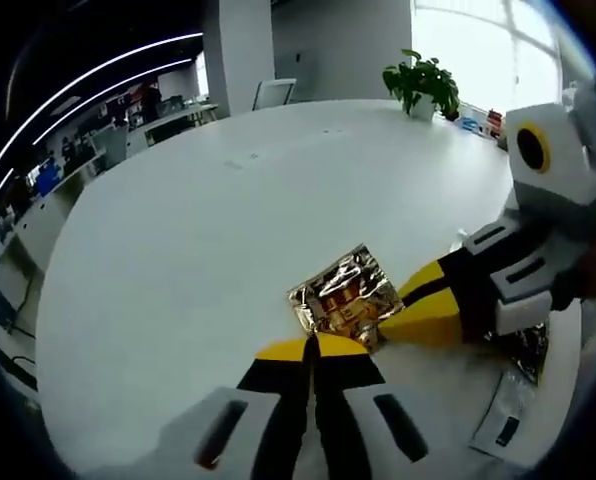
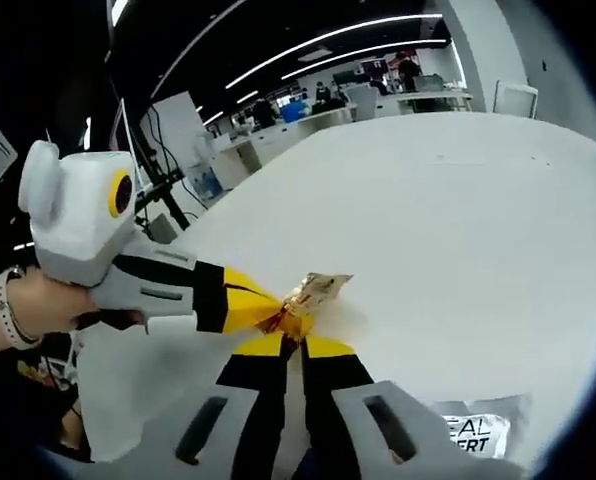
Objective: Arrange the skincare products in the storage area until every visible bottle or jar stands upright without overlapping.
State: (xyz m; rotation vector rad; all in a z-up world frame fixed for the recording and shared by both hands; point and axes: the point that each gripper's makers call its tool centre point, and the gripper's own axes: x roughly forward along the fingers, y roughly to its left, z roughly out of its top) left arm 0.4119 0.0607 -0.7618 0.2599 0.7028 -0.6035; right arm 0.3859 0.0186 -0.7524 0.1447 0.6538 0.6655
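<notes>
Both tongs meet at one crinkled gold foil sachet on the white round counter.

Left tongs (image 1: 313,345), yellow-tipped with black bands, are pressed together with their tips at the near edge of the shiny gold foil sachet (image 1: 344,296), which lies flat on the counter (image 1: 208,230). Right tongs (image 2: 290,340) are likewise closed, pinching the same sachet (image 2: 313,292) at its near end. In the left gripper view the right tongs (image 1: 403,318) come in from the right and touch the sachet's side. In the right gripper view the left tongs (image 2: 270,312) come in from the left, held by a hand (image 2: 38,310) wearing a wristband. A white printed packet (image 2: 478,425) lies near the counter's edge. A potted green plant (image 1: 423,85) stands at the far side.
</notes>
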